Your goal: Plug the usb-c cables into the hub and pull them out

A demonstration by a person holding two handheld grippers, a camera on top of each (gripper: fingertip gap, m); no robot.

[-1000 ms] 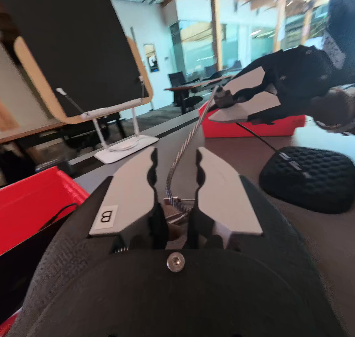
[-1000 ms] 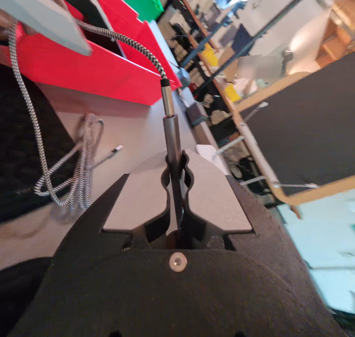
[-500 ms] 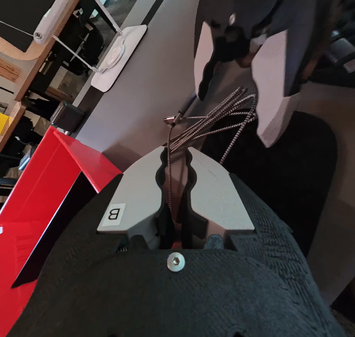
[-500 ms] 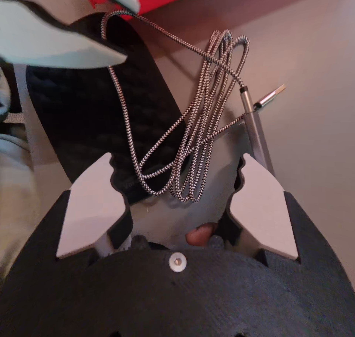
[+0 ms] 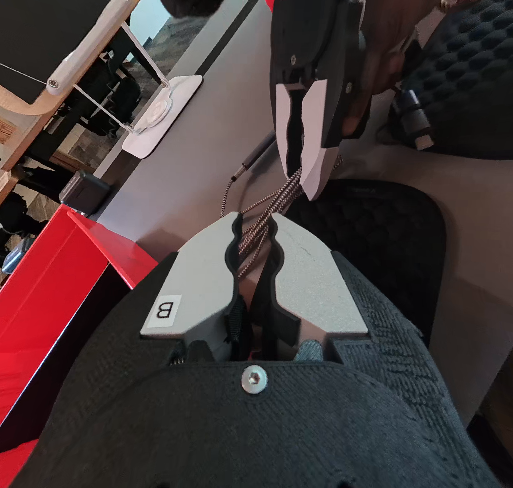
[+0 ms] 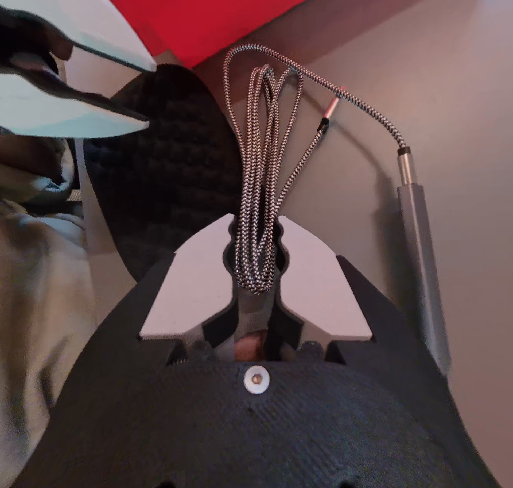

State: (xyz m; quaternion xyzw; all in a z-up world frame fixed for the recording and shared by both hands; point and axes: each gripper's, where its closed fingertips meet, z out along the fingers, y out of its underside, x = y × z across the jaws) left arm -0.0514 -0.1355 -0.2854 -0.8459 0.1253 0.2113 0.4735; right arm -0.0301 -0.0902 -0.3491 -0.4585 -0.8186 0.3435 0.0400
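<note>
A black-and-white braided usb-c cable (image 6: 258, 169) lies in a loose bundle on the grey table. My right gripper (image 6: 256, 219) is shut on the bundle's near end; it also shows in the left wrist view (image 5: 301, 183), pointing down onto the strands (image 5: 277, 196). One plug (image 6: 405, 166) sits in the end of the slim grey hub (image 6: 413, 238), which lies flat on the table to the right of the right gripper. The other plug (image 6: 331, 108) lies free. My left gripper (image 5: 255, 221) hovers with its jaws slightly apart and empty; the strands show through the gap. The hub also shows in the left wrist view (image 5: 258, 152).
A black textured pad (image 5: 374, 238) lies under the cable's left side, and a second pad (image 5: 472, 58) with dark connectors (image 5: 413, 119) lies farther off. A red bin (image 5: 55, 280) stands at the left. A white stand base (image 5: 163, 113) and a small black box (image 5: 83, 188) sit near the far edge. My right fingertips sit around 9 centimetres from my left ones.
My right gripper let go of the hub, which now lies on the table, and closed on the cable bundle. The strand that ran to my left gripper is no longer in it.
</note>
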